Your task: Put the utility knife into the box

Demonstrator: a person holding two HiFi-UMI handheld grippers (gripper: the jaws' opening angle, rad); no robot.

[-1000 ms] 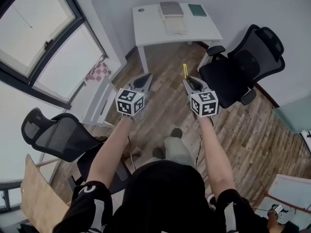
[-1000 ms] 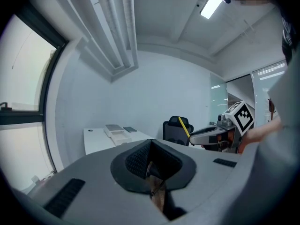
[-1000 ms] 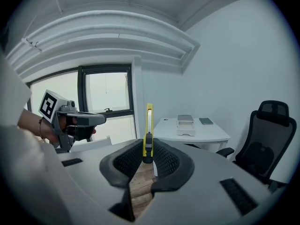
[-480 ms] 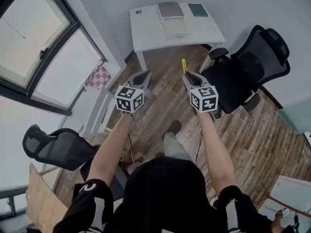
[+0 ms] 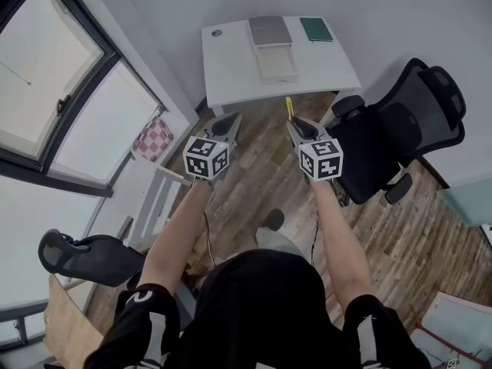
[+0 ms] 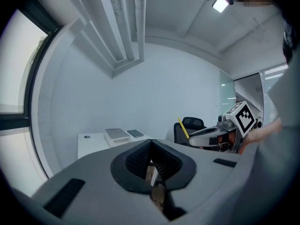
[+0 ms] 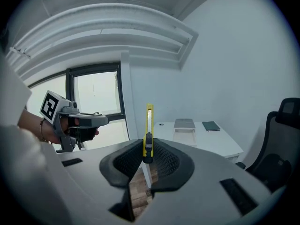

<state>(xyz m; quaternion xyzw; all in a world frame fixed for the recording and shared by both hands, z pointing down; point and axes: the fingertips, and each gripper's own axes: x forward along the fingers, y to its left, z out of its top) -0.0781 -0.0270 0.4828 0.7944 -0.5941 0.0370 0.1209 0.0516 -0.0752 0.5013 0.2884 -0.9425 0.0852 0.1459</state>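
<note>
My right gripper point(image 7: 148, 156) has its jaws clamped on the utility knife point(image 7: 148, 125). They grip the dark lower end of the yellow body, which stands upright out of them, well past the tips. From the head view, the knife point(image 5: 289, 108) pokes out ahead of the right gripper point(image 5: 293, 123), pointing toward the edge of the white tabletop point(image 5: 231, 60).

The box point(image 5: 275, 61) sits on that tabletop, ahead of the right jaws and beyond the knife tip, well apart from it. A dark green book point(image 5: 317, 28) lies to the right of the box. A black office chair point(image 5: 392, 129) stands to the right of the right jaws.

My left gripper point(image 6: 151, 158) is held level with the right one, to its left. Its jaws are together at the tips with nothing between them, and only wooden floor point(image 5: 261, 175) shows through the gap behind the pads. In the left gripper view, the knife shows off to the right of these jaws.
</note>
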